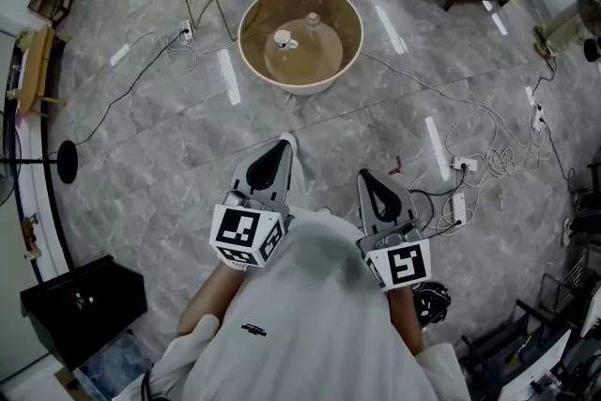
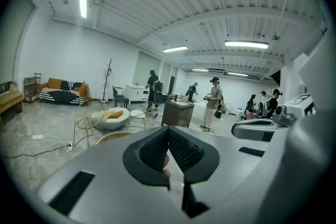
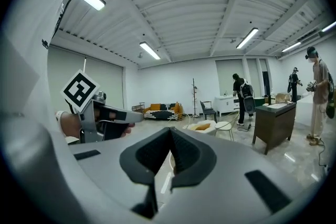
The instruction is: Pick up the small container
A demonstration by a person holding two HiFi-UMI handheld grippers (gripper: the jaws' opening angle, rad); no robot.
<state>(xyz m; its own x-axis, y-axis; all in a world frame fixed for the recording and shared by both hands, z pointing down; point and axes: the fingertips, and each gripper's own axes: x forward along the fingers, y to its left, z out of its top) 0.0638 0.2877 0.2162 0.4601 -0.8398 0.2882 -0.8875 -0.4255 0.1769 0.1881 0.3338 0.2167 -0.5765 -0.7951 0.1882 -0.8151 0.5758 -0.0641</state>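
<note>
- Here, the left gripper [image 1: 281,146] has its jaws pressed together, with nothing between them.
- The right gripper [image 1: 369,176] is likewise closed and empty.
- The small container [image 1: 284,39] stands on the round table [image 1: 242,47], well ahead of both.

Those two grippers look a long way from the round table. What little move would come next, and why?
Probably a step forward toward the round table: the small white container sits on it, well ahead of the left gripper and right gripper, both shut and empty. Opening a gripper can wait until it is close.
</note>
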